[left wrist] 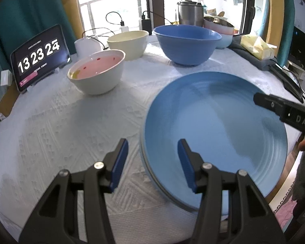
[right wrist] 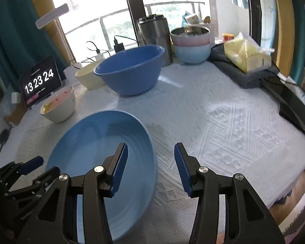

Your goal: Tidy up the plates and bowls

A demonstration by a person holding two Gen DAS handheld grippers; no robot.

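Note:
A large blue plate [left wrist: 215, 126] lies on the white cloth, on top of at least one other plate whose rim shows under it; it also shows in the right wrist view [right wrist: 95, 142]. My left gripper [left wrist: 152, 162] is open, its jaws either side of the plate's left rim. My right gripper [right wrist: 151, 166] is open and empty over the plate's right rim. Further back stand a white bowl [left wrist: 97, 73] with a pink inside, a cream bowl [left wrist: 130, 42] and a big blue bowl [left wrist: 188, 42].
A tablet clock [left wrist: 39, 57] stands at the back left. A steel pot [right wrist: 154, 38], stacked pink and pale blue bowls [right wrist: 192, 46], a yellow packet [right wrist: 248, 55] on grey cloth and a black device [right wrist: 294, 105] line the back and right. The table edge [right wrist: 290, 185] is near right.

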